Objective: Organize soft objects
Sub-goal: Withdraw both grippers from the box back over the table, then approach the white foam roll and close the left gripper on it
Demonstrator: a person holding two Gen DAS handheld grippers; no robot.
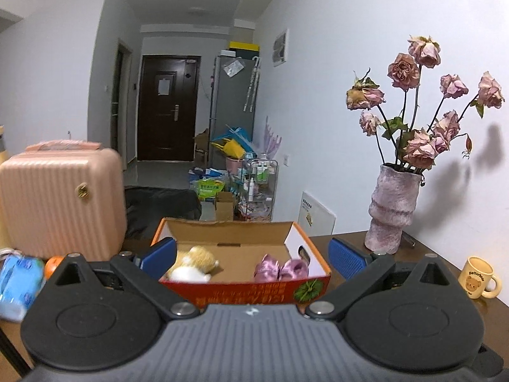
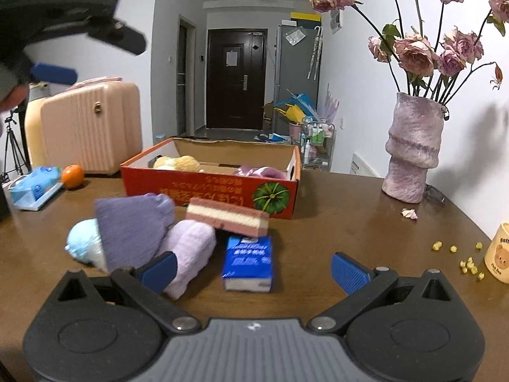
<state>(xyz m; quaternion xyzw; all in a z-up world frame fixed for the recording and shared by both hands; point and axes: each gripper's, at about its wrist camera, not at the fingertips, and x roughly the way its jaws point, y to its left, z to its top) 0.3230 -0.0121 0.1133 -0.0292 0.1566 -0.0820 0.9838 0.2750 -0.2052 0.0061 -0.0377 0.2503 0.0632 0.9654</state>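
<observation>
Above box (image 1: 241, 281), left tool (image 1: 253, 259) spread, empty; right tool (image 2: 254, 269) spread; only right view shows tissue pack (image 2: 248, 262).

Home interior: hallway to dark entry door (image 1: 168, 108), grey fridge (image 1: 232, 95) right of it, pink suitcase (image 1: 60, 200) left, vase of dried roses (image 1: 393, 210) on wooden table (image 2: 334, 222).

Cardboard box (image 2: 210, 187) showing glossy red print outside, raw matt brown inside. Table (image 2: 334, 232) looking like polished dark wood, catching a soft sheen. Purple sock (image 2: 133, 229) and lilac sock (image 2: 191, 248) reading as fuzzy knit cloth. Tissue pack (image 2: 248, 262) wearing shiny blue plastic wrap. Layered sponge (image 2: 227, 218) appearing porous, matt. Vase (image 2: 412, 149) showing rough, chalky texture. Gripper fingers (image 2: 348, 272) carrying ribbed blue pads, matt black plastic arms.
</observation>
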